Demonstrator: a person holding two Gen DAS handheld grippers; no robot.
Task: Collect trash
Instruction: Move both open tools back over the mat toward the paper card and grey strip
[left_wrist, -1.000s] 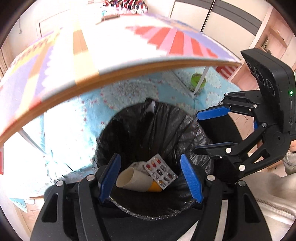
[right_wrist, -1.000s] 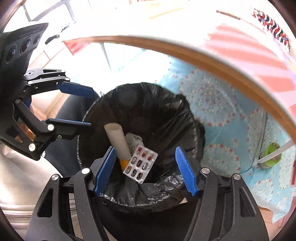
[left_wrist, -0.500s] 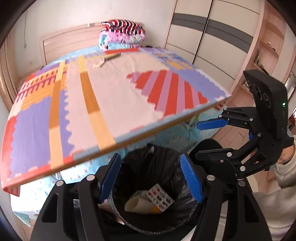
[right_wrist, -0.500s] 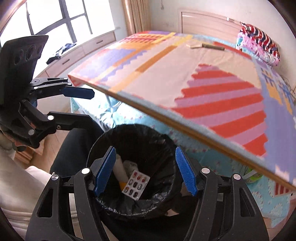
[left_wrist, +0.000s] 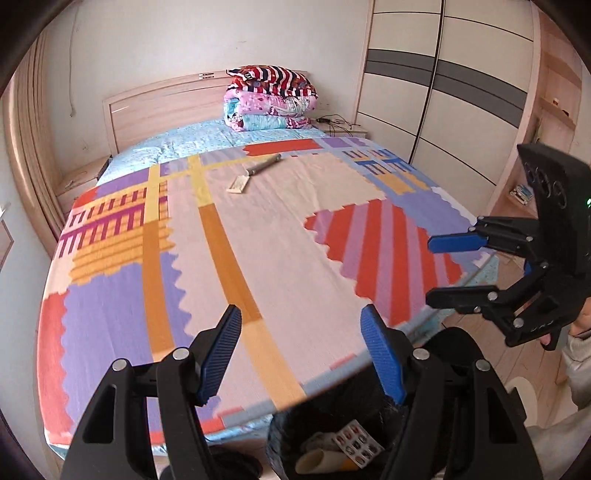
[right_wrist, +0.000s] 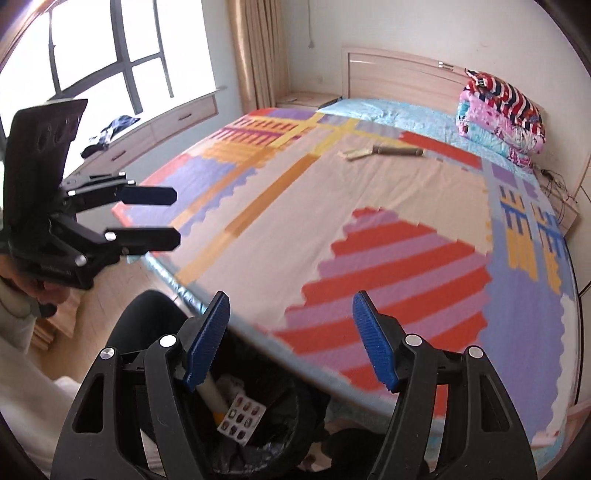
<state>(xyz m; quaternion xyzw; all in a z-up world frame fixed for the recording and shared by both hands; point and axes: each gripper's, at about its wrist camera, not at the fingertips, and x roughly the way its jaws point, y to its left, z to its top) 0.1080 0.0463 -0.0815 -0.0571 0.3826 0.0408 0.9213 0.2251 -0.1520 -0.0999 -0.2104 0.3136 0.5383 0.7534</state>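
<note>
A black-lined trash bin (left_wrist: 291, 435) stands on the floor at the foot of the bed; it also shows in the right wrist view (right_wrist: 280, 439). In it lie a pill blister pack (left_wrist: 357, 443) (right_wrist: 242, 416) and a cardboard tube (left_wrist: 317, 459) (right_wrist: 212, 395). My left gripper (left_wrist: 301, 354) is open and empty above the bed's near edge. My right gripper (right_wrist: 290, 341) is open and empty beside it; it shows in the left wrist view (left_wrist: 441, 269). Far up the bed lie a flat pale packet (left_wrist: 238, 183) (right_wrist: 356, 153) and a grey-brown tube (left_wrist: 264, 164) (right_wrist: 397, 150).
The bed (left_wrist: 258, 258) has a patchwork cover. Folded quilts (left_wrist: 269, 98) are stacked at the headboard. A wardrobe (left_wrist: 443, 92) stands to the right, a window with drawers below (right_wrist: 110, 55) to the left. The person's dark-trousered legs (right_wrist: 147, 321) are by the bin.
Both grippers have lifted and tilted up from looking into the bin to looking across the bed. The bin has dropped to the bottom of both views. Both stay open.
</note>
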